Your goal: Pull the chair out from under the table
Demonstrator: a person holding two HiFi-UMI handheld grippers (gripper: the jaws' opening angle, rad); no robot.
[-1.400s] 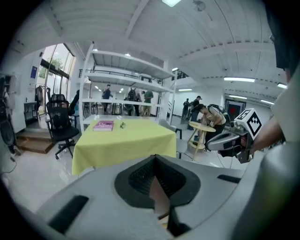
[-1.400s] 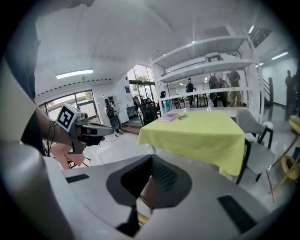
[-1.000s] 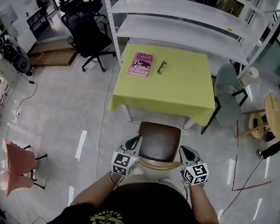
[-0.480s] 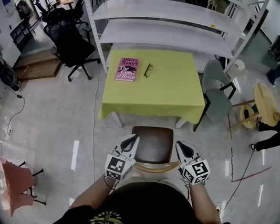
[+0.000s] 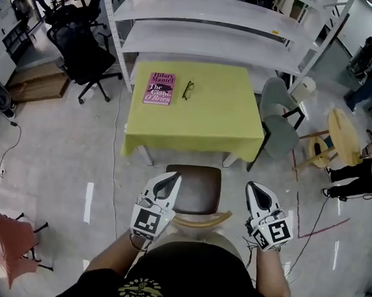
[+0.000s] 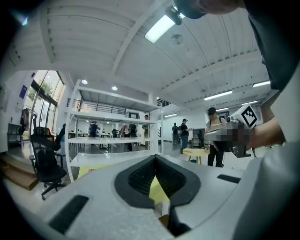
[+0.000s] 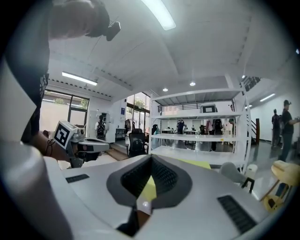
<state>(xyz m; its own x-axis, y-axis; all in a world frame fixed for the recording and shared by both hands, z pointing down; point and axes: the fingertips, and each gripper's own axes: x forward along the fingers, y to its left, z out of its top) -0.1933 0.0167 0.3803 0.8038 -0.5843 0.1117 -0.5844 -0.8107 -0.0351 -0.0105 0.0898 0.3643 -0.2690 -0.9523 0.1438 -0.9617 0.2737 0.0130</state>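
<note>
A chair with a brown seat (image 5: 196, 188) and a curved wooden backrest (image 5: 201, 221) stands just in front of the yellow-covered table (image 5: 219, 125), its seat out from under the cloth. In the head view my left gripper (image 5: 173, 176) hangs over the seat's left edge, and my right gripper (image 5: 253, 185) is off to the right of the chair. Both are shut with nothing between the jaws. The left gripper view (image 6: 154, 159) and the right gripper view (image 7: 151, 159) look level across the room, with the yellow table just past the closed jaws.
A pink book (image 5: 158, 87) and glasses (image 5: 187, 89) lie on the table. Behind it stands a white shelf rack (image 5: 213, 26). A grey chair (image 5: 278, 122), a round wooden table (image 5: 344, 133) and people are at the right. A black office chair (image 5: 78, 54) is at the left, a red chair (image 5: 13, 240) lower left.
Both grippers have risen and look larger in the head view. The right one has swung away to the right of the backrest. The chair has stayed where it was.
</note>
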